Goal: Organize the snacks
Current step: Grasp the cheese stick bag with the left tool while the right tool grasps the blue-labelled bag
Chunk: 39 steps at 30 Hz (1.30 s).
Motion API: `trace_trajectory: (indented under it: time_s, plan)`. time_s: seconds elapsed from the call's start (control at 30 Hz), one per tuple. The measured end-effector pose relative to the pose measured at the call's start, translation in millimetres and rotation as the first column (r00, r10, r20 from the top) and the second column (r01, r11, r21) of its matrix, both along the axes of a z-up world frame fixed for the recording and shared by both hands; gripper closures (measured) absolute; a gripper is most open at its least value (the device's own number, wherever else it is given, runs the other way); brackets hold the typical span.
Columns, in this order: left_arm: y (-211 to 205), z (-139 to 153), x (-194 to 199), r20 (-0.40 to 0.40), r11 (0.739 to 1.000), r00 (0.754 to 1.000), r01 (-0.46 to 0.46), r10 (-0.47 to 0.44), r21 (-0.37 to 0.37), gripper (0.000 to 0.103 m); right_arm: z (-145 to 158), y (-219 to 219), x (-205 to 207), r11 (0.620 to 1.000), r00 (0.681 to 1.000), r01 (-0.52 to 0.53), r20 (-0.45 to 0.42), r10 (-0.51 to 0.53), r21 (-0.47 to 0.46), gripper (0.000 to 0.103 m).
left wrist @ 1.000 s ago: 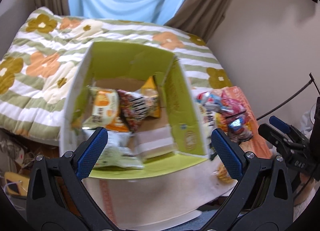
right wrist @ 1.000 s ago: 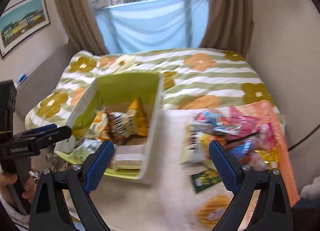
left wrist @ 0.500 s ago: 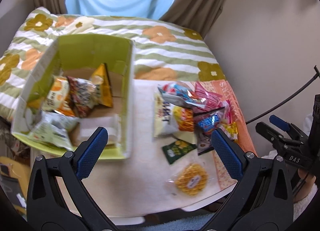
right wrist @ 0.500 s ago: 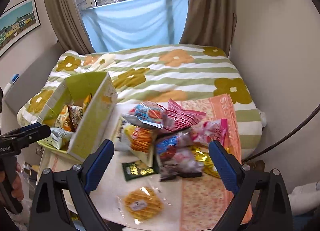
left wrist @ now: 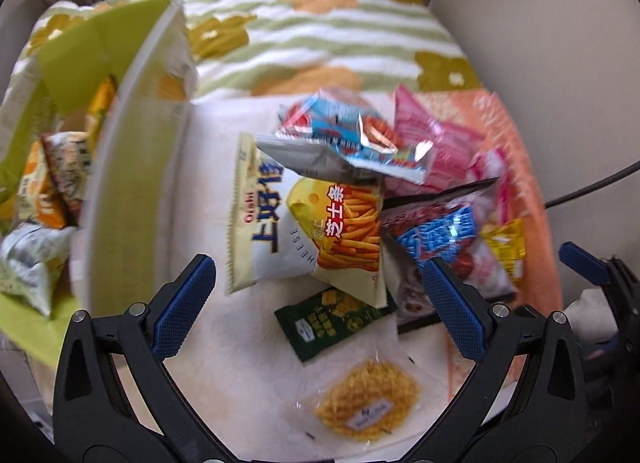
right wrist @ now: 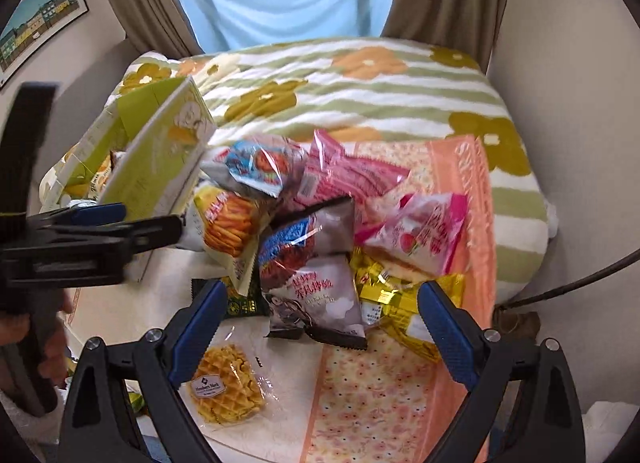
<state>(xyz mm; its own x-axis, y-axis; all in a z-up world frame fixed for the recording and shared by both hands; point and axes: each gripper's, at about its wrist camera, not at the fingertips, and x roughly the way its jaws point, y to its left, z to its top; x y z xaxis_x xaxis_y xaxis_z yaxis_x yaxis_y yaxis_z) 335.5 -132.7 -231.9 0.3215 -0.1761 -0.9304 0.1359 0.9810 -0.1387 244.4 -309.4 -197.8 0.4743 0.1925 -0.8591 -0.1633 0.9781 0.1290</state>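
A heap of snack bags lies on a white and orange cloth. My left gripper (left wrist: 318,299) hangs open above the cheese fries bag (left wrist: 348,231) and a dark green packet (left wrist: 332,319), holding nothing. A wrapped waffle (left wrist: 368,399) lies nearest. My right gripper (right wrist: 324,329) is open over a grey bag (right wrist: 316,279), with gold packets (right wrist: 396,291) and a pink strawberry bag (right wrist: 424,231) to its right. The green cardboard box (left wrist: 132,167) at the left holds several bags.
A bed with a flowered, striped blanket (right wrist: 360,95) lies behind the cloth. Walls close in on the right, and a black cable (right wrist: 580,283) runs there. A hand (right wrist: 52,347) holds the left gripper's handle at the left edge of the right wrist view.
Both grippers have swung right and lower, from over the green box to over the snack heap. The box now sits at the left of both views. Both stayed open.
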Motion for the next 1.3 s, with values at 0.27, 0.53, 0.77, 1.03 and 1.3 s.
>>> trace_trajectory:
  time_s: [0.27,0.53,0.77,1.03,1.3]
  plan:
    - [-8.2,-39.7,22.9,-0.084,0.999,0.996,0.012,-0.009,0.038,0.001,-25.0,6.9,16.8,0.999,0.998,-0.015,-0.057,0.012,-0.040,0.008]
    - [-6.8,-51.0,37.7,-0.091,0.999,0.996,0.023,-0.019,0.044,0.001,-46.7,20.3,35.6,0.995,0.993,-0.067,-0.100,0.060,-0.071,0.008]
    - [-6.9,-53.4,41.4,-0.086,0.998,0.995,0.049,-0.046,0.026,0.004,-62.6,26.8,46.1,0.994,0.988,-0.091,-0.129,0.082,-0.067,0.008]
    - [6.7,-53.0,37.9,-0.076,1.000,0.997,0.011,-0.013,-0.027,0.025,-70.6,32.6,50.7,0.992,0.986,-0.109,-0.130,0.099,-0.071,0.008]
    - [3.7,-38.9,26.4,-0.045,0.999,0.998,0.045,-0.045,-0.013,0.046,-74.4,41.7,52.3,0.989,0.985,-0.130,-0.127,0.121,-0.068,0.009]
